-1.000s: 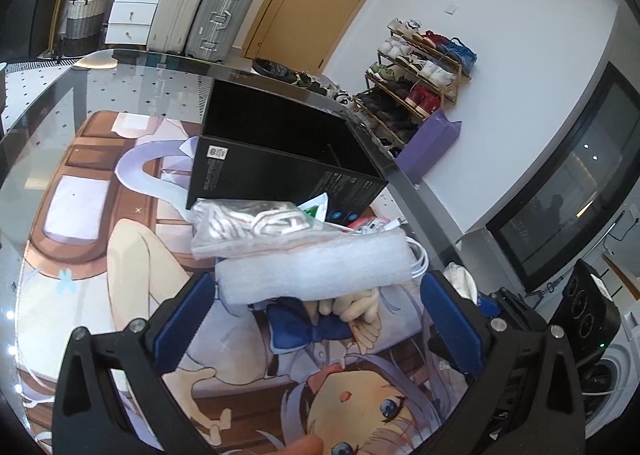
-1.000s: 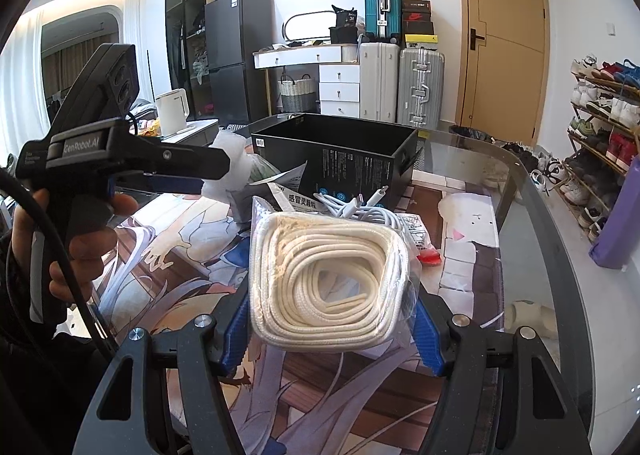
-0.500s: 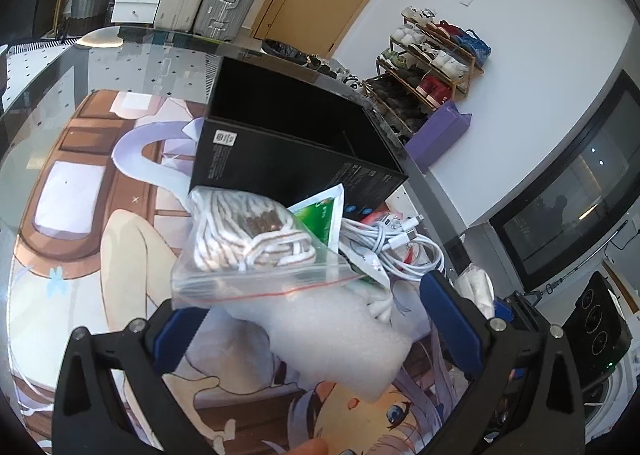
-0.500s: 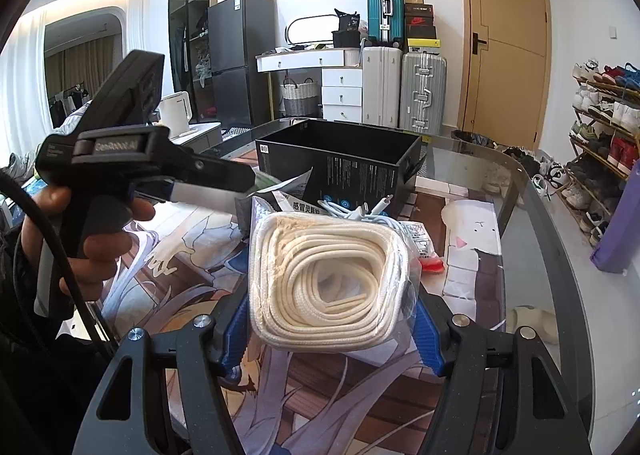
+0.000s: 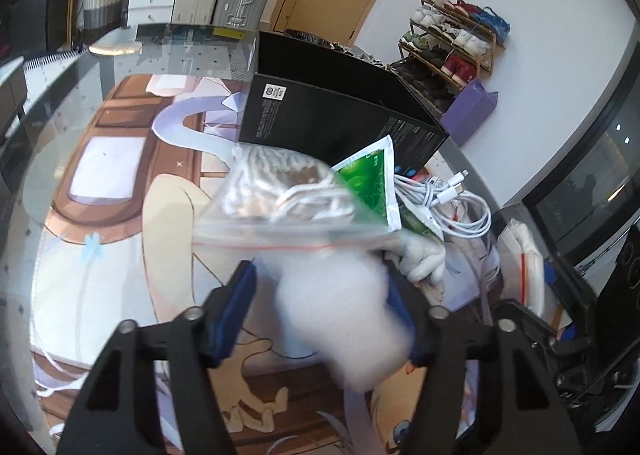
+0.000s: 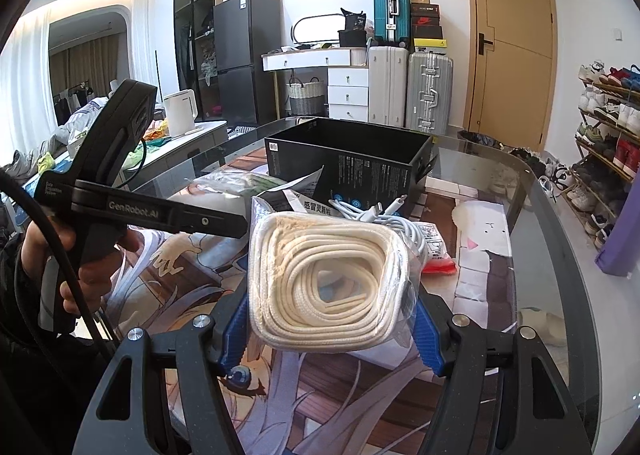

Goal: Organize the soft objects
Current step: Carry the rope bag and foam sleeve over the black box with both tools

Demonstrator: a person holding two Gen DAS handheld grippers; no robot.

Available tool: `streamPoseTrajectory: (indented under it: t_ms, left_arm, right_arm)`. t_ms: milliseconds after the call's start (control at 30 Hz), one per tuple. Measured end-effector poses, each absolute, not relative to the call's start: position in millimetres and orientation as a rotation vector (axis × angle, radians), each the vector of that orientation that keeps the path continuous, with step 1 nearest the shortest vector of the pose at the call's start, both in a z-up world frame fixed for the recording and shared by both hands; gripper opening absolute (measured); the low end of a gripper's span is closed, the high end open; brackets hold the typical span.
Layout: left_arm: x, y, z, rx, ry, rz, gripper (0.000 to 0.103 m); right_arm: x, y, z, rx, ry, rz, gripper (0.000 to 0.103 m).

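Observation:
My right gripper [image 6: 328, 319] is shut on a clear bag of coiled cream rope [image 6: 324, 275], held above the table. My left gripper [image 5: 320, 303] has narrowed around a white foam roll [image 5: 340, 315], which looks blurred; its right pad touches the roll, the left pad stands a little off. A zip bag of white cord [image 5: 280, 195] and a green packet [image 5: 368, 183] rest on the roll. An open black box [image 5: 340, 123] stands behind the pile, also in the right wrist view [image 6: 352, 159]. White charging cables [image 5: 452, 203] lie beside it.
The glass table [image 6: 540, 223] carries an anime-print mat [image 5: 120, 215]. A red-and-white packet [image 6: 436, 255] lies right of the cables. The left gripper body [image 6: 132, 191] and the hand holding it fill the left of the right wrist view. A shoe rack [image 6: 608, 135] stands at right.
My left gripper has moved forward over the foam roll and its jaws have closed in from wide open. The right gripper keeps holding the rope bag nearly still.

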State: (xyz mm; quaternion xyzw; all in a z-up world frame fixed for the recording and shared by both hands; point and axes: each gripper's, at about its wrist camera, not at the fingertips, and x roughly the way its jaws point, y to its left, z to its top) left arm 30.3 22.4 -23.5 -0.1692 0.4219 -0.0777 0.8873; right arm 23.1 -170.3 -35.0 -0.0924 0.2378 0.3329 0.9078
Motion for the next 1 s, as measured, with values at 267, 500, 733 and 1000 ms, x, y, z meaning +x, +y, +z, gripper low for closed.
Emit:
streamPoseTrajectory:
  t_ms: [267,500,733,1000]
  left_arm:
    - [11.6,17.6,-16.2,-0.282,0.827,-0.181,0.039]
    - [-8.0,11.2,-3.7,-0.281,0.770,-0.255,0.039]
    - [-21.5,0.2,14.3,-0.265,0.710,-0.302,0.039]
    - [-26.8,-6.2,35.5,-0.229,0.659,-0.296,0.039]
  right_arm:
    - [23.3,-167.5,-34.0,-0.193,0.489,0.696,0.068]
    - [18.9,-165.0,-30.2,-0.193,0.470,0.704,0.068]
    - [12.9,-165.7,-24.8,-0.192,0.447,0.703,0.068]
    - [15.2,-169.7,-13.2,-0.153,0.426,0.702,0.068]
